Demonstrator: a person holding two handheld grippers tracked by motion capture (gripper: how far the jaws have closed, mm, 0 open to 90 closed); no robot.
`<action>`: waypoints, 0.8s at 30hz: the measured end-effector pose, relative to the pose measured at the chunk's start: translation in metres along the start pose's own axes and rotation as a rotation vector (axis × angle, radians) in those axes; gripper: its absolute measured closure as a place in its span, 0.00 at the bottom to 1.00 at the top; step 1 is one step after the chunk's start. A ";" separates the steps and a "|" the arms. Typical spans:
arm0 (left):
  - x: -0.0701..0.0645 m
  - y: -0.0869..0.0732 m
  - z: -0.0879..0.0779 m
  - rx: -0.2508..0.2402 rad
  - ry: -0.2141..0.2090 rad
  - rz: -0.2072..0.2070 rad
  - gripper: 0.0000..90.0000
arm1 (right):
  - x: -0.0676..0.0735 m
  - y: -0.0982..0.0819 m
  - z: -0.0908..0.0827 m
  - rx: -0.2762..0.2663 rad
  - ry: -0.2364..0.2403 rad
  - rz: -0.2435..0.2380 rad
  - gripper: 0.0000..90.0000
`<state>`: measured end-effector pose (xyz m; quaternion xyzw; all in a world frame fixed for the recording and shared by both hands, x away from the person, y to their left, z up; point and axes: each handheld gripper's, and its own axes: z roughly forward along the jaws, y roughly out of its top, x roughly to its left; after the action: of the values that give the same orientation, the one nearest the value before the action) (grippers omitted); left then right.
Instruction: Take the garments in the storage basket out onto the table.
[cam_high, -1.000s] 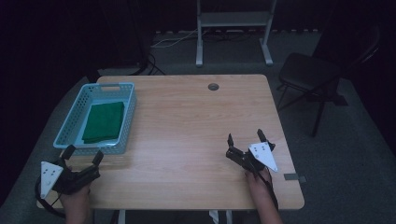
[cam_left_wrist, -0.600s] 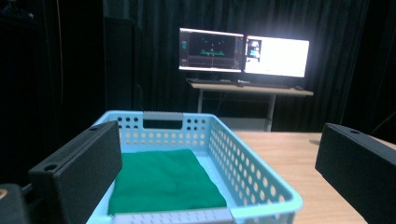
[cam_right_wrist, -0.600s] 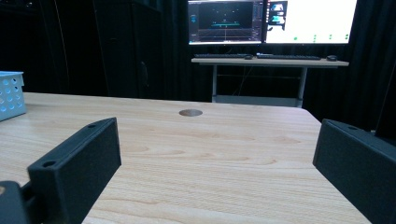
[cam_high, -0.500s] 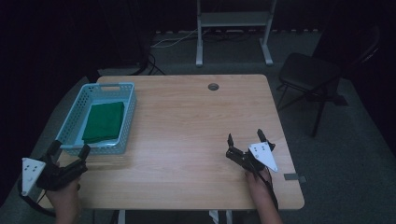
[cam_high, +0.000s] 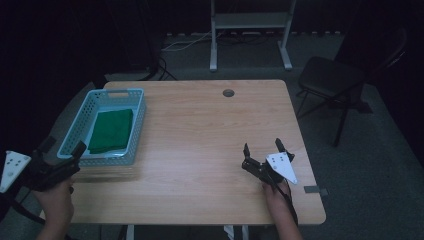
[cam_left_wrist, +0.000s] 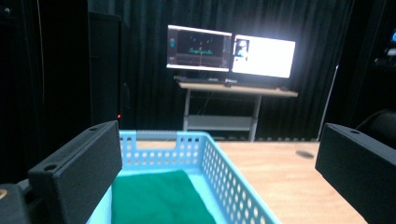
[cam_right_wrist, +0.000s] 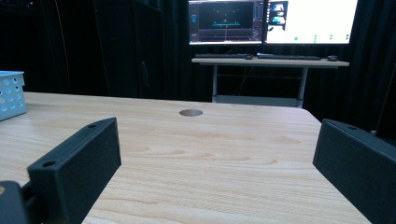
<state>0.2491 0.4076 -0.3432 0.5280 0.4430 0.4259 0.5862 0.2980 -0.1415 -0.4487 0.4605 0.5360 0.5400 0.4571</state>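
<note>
At seven o'clock the left gripper (cam_high: 62, 155) is held spread and empty just before the basket (cam_high: 135, 127); at five o'clock the right gripper (cam_high: 260, 156) is rested agape on the table (cam_high: 200, 130). Farther in, a green cloth (cam_left_wrist: 159, 198) is seen folded inside the basket. A reach seems begun; lowering over the cloth would be needed.

One table (cam_high: 200, 130), one blue basket (cam_high: 82, 127), one green cloth (cam_high: 111, 130), one chair (cam_high: 332, 80) — two monitors (cam_left_wrist: 231, 53).

basket (cam_left_wrist: 219, 177) near end cut by frame bottom | green cloth (cam_left_wrist: 159, 198) likewise (left edge behind jaw) | monitor (cam_left_wrist: 231, 50) text unreadable
</note>
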 end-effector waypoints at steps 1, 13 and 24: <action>0.001 0.003 0.000 -0.004 0.000 0.000 0.00 | 0.000 0.000 0.000 0.000 -0.001 0.000 0.00; -0.002 0.022 0.014 0.051 0.056 0.049 0.00 | 0.000 0.000 0.000 0.000 0.001 0.000 0.00; 0.003 0.061 0.040 0.128 0.022 0.098 0.00 | 0.000 0.000 0.000 -0.001 0.002 0.001 0.00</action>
<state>0.2865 0.4053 -0.2806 0.5808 0.4491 0.4307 0.5249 0.2981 -0.1415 -0.4487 0.4599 0.5359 0.5411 0.4565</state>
